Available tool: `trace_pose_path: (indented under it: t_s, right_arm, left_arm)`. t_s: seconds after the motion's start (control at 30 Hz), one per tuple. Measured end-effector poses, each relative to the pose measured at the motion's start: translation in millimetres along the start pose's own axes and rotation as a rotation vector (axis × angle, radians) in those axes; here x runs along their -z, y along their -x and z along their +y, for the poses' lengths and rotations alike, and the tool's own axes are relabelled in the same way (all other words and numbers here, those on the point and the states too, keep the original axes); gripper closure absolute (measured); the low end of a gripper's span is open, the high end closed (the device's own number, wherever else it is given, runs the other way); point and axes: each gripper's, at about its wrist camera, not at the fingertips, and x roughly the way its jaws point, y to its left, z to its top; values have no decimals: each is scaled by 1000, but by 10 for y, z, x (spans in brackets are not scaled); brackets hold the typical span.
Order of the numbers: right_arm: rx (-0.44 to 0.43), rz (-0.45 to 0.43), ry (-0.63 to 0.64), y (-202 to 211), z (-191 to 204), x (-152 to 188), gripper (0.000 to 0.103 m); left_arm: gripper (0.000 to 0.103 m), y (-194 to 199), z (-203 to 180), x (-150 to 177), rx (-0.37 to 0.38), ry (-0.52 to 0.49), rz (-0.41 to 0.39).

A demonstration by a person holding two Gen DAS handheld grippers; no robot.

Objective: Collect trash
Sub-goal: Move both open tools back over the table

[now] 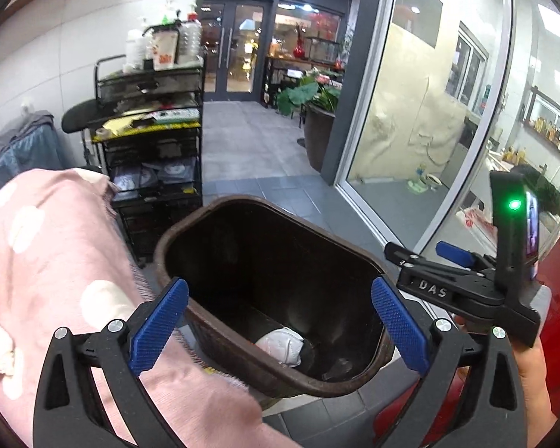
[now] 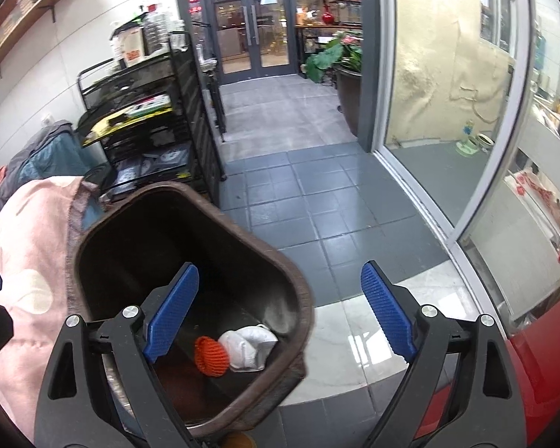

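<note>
A dark brown trash bin (image 1: pixel 190 224) stands on the floor beside a pink blanket. In the left wrist view a crumpled white mask (image 1: pixel 280 345) lies at its bottom. My left gripper (image 1: pixel 280 323) is open and empty above the bin's near rim. In the right wrist view the bin (image 2: pixel 89 235) holds the white mask (image 2: pixel 248 341) and an orange net ball (image 2: pixel 211 354). My right gripper (image 2: pixel 280 310) is open and empty over the bin's right rim. The right gripper also shows at the right of the left wrist view (image 1: pixel 422 257).
A pink blanket with white dots (image 1: pixel 52 261) covers furniture left of the bin. A black wire shelf cart (image 1: pixel 153 138) stands behind it. Grey floor tiles (image 2: pixel 317 194) lead to glass doors; a glass wall (image 2: pixel 448 112) and a red surface (image 2: pixel 534 373) are on the right.
</note>
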Motion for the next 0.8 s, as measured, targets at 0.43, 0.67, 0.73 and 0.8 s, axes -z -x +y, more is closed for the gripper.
trace_pose_path:
  t_s: [0.43, 0.67, 0.73, 0.8]
  right_arm:
    - [-160, -40, 95, 293, 734, 45, 12]
    - [-251, -56, 185, 457, 1209, 140, 12]
    - [-283, -59, 212, 522, 1352, 175, 12]
    - [-320, -66, 246, 596, 1508, 210, 12]
  left_arm:
    - [6, 769, 362, 232, -133, 63, -147]
    - [6, 1100, 641, 399, -240, 109, -186]
    - [6, 1213, 707, 442, -268, 120, -197]
    - [6, 1344, 789, 506, -309, 127, -208]
